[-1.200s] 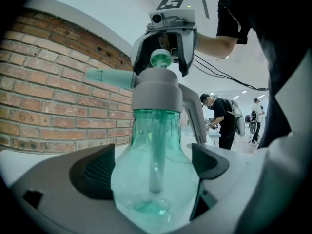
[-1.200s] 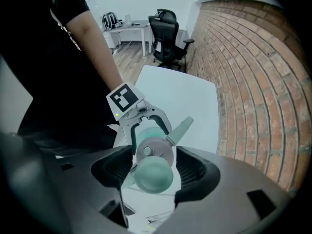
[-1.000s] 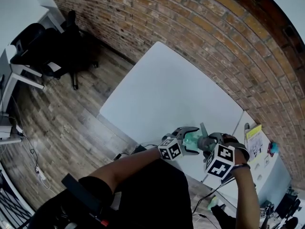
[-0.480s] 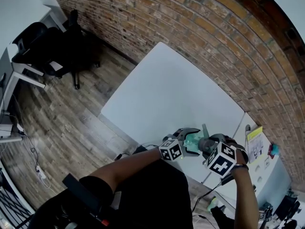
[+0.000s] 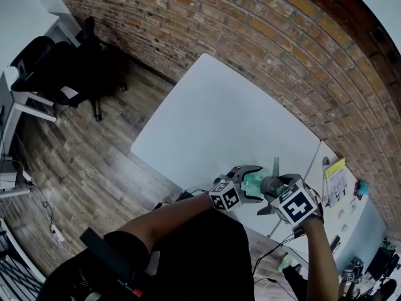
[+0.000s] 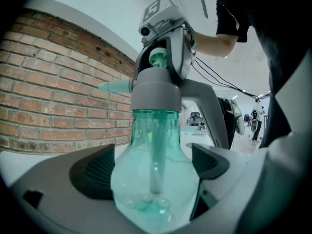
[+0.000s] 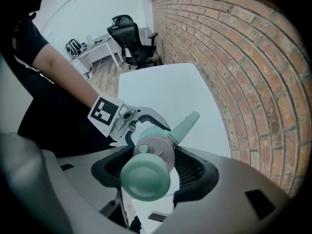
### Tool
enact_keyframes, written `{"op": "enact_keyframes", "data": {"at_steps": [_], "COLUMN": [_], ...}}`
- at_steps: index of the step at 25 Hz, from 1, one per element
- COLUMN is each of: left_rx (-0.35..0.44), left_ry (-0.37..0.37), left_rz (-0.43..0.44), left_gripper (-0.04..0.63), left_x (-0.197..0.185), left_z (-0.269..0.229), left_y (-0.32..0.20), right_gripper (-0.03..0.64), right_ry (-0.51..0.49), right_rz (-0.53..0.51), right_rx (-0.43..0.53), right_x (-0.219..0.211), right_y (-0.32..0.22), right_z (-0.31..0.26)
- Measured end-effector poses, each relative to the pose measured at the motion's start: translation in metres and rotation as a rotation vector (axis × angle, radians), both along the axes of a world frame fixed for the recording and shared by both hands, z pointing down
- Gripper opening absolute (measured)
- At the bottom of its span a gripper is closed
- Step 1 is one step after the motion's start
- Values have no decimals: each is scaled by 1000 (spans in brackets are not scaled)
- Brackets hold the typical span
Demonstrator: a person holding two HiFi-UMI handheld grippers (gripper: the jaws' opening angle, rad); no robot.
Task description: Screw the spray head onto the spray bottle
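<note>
My left gripper (image 5: 249,184) holds the clear teal spray bottle (image 6: 155,179) by its round belly, pads pressed on both sides, over the near right part of the white table (image 5: 219,124). My right gripper (image 7: 155,165) points down from above and clamps the grey spray head (image 6: 156,94), which sits on the bottle's neck. The head's teal nozzle (image 7: 184,127) points toward the far brick wall (image 5: 263,36).

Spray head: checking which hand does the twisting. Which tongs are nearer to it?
Right. The right tongs close on the spray head from above; the left tongs grip the spray bottle by its round body, below the head.
</note>
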State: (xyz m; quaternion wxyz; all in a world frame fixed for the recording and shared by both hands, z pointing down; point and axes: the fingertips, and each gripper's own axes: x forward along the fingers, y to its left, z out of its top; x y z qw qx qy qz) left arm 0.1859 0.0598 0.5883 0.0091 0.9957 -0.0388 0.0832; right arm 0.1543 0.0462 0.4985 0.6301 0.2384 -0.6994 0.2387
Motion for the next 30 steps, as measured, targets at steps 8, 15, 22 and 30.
{"op": "enact_keyframes", "data": {"at_steps": [8,15,22,30], "left_rx": [-2,-2,-10,-13], "left_ry": [-4,-6,-7,-12], "left_rz": [18,26,33,24], "left_gripper": [489,489,488,488], "left_x": [-1,-1,-1,-2], "left_z": [2,2,2,3], "left_y": [1,1,1,3], "right_gripper": [271,272,272,272], "right_ry": [-40,-52,-56,-115], "right_rz": [160,179,135,-252], "right_rx": [50,59,62,19], "right_x": [5,6,5,-24], "right_y": [-3,-4,-3,16], "right_z": [0,0,-5,-36]}}
